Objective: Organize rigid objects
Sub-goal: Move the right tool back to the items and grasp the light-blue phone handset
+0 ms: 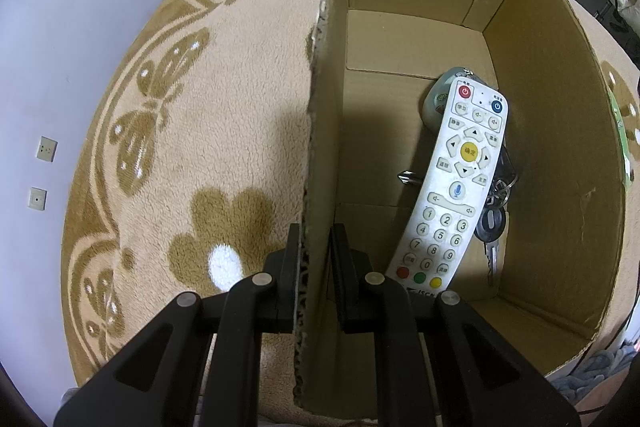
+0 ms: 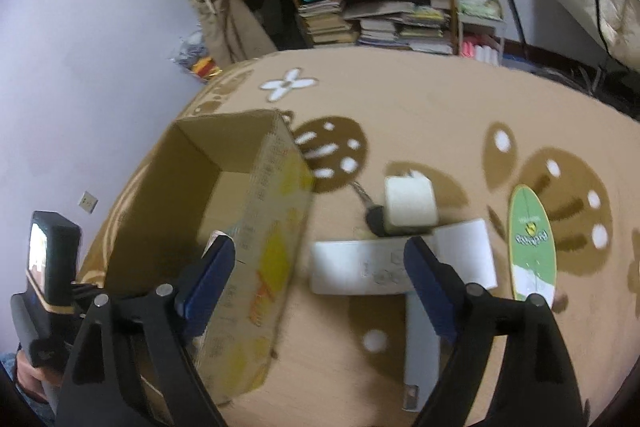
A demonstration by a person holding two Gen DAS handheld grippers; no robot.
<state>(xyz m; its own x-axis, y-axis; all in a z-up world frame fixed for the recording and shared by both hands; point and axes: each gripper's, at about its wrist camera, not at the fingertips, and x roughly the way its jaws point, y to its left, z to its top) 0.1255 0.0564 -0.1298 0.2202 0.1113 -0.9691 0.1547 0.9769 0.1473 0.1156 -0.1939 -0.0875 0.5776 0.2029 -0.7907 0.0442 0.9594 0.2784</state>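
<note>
The left gripper (image 1: 314,275) is clamped on the near wall of the cardboard box (image 1: 416,39), steadying it; inside lie a white remote (image 1: 452,187) and keys (image 1: 494,223). The right gripper (image 2: 320,267) hangs wide open and empty, just right of the box. The white flat pieces (image 2: 360,271) and the white cube charger (image 2: 408,203) lie directly ahead between its fingers, the nearest piece's long axis crosswise, so the right hand looks nearer.

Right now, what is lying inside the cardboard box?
Inside the cardboard box, a white remote control leans near the right wall. A bunch of keys lies partly under it, and a pale greenish object sits behind its top end. The remote covers the rest of both.
</note>
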